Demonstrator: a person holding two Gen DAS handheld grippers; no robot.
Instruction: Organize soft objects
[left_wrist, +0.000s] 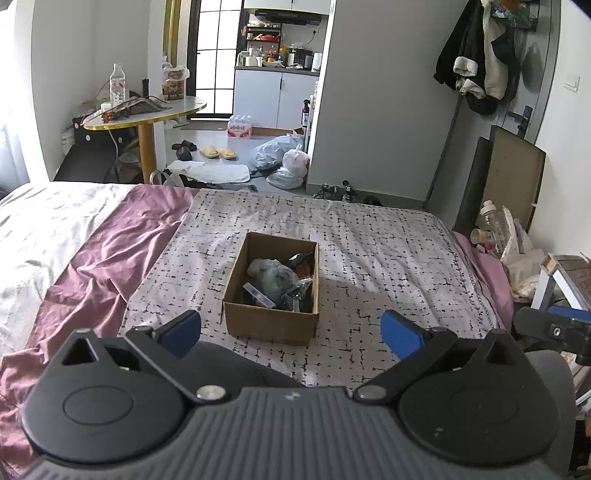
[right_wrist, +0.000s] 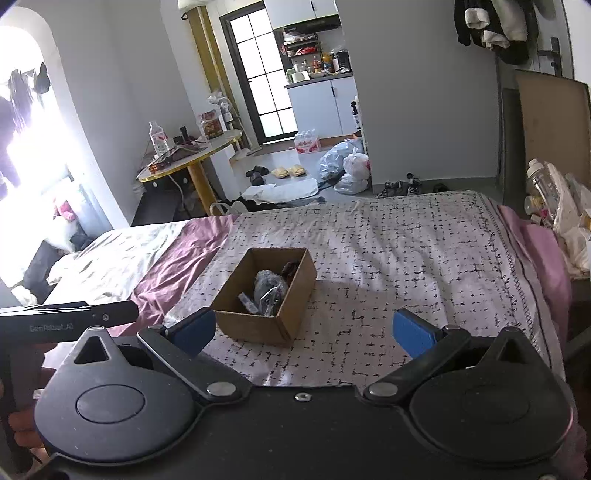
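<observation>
1. Your left hand-held gripper (left_wrist: 290, 334) and right hand-held gripper (right_wrist: 304, 330) both hang over the bed's near edge, fingers spread wide, holding nothing.
2. The soft items, a grey crumpled bundle (left_wrist: 271, 277) among them, lie inside the open brown cardboard box (left_wrist: 271, 321) mid-bed on the patterned sheet (left_wrist: 388, 251).
3. You look to be between steps, with nothing loose on the bed; next, reach into the box from above.

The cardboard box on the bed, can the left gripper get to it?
Probably yes. The left gripper is open and empty, and the cardboard box sits just ahead on the patterned blanket with its top open and nothing between them.
</observation>
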